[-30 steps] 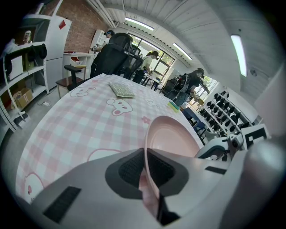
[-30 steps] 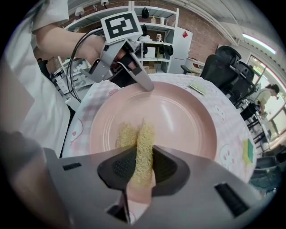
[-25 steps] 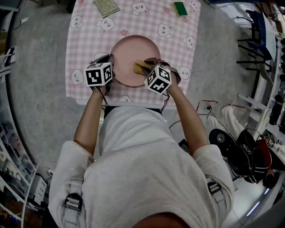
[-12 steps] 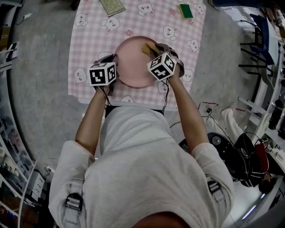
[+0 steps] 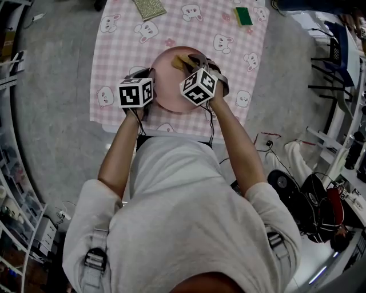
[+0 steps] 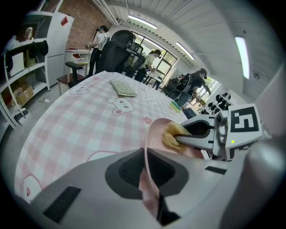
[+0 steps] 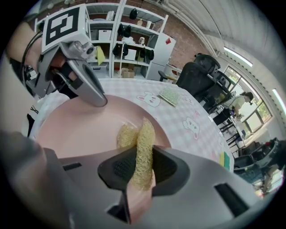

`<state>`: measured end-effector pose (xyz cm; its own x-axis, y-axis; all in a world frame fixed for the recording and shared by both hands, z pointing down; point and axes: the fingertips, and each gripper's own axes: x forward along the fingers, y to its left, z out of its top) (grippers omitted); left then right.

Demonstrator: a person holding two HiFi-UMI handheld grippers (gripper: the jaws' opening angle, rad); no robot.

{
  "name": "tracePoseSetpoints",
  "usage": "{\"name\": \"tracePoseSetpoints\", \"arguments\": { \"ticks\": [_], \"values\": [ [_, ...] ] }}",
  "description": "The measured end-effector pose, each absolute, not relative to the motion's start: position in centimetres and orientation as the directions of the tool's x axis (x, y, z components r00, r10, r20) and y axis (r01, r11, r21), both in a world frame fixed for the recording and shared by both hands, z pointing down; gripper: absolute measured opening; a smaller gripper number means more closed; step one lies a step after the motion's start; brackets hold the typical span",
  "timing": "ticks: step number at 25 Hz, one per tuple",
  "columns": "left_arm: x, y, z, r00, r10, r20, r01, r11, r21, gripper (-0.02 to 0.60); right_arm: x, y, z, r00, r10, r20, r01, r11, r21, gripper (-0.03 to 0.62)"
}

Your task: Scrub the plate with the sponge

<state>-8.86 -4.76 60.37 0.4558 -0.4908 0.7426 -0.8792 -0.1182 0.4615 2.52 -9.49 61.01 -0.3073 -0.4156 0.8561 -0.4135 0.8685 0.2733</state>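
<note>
Pink plate (image 5: 169, 86) sits on the checked cloth (image 5: 114, 51) near the table's front edge, as it did a second ago. What has changed is the sponge (image 5: 182, 61): a second ago it lay near the plate's middle, half a second ago it was at the far right of the dish, and now it lies at the far side, close to the rim. The right gripper (image 5: 187, 63) has gone with it, and its marker cube now stands closer to the left one.

In the right gripper view the right gripper (image 7: 140, 166) has its jaws closed to a narrow gap, with the yellow, coarse sponge (image 7: 143, 143) squeezed upright between the dark pads. The sponge's far end touches the plate (image 7: 76, 129).

The left gripper (image 5: 150, 84) keeps its place at the plate's left rim. In its own view the left gripper (image 6: 145, 169) is shut almost fully, with the thin pink rim (image 6: 147, 147) standing edge-on between the pads. Beyond that, the right gripper (image 6: 196, 134) holds the sponge (image 6: 171, 136) against the dish.

A green sponge (image 5: 243, 15) and a scouring pad (image 5: 150, 7) lie at the cloth's far edge, well apart from the plate.
</note>
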Motion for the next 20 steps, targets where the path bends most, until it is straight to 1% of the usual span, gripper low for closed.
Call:
{"name": "tracePoseSetpoints", "arguments": {
  "ticks": [6,11,20],
  "values": [
    [-9.0,-5.7,60.5,0.460,-0.484,0.744,-0.880,-0.137,0.454,0.026,-0.3,-7.4,60.8,-0.364,-0.367,0.856,-0.313,0.914,0.259,0.083],
    [-9.0,-6.5,60.7,0.467,-0.473,0.747,-0.879,-0.158,0.450,0.026,-1.9,-6.0,60.8,-0.393,-0.340,0.855,-0.264,0.932,0.249,0.083],
    [-9.1,-6.8,61.6,0.487,-0.454,0.746,-0.869,-0.162,0.468,0.028,-3.7,-2.3,61.3,-0.397,-0.271,0.877,-0.133,0.962,0.237,0.083]
  ]
}}
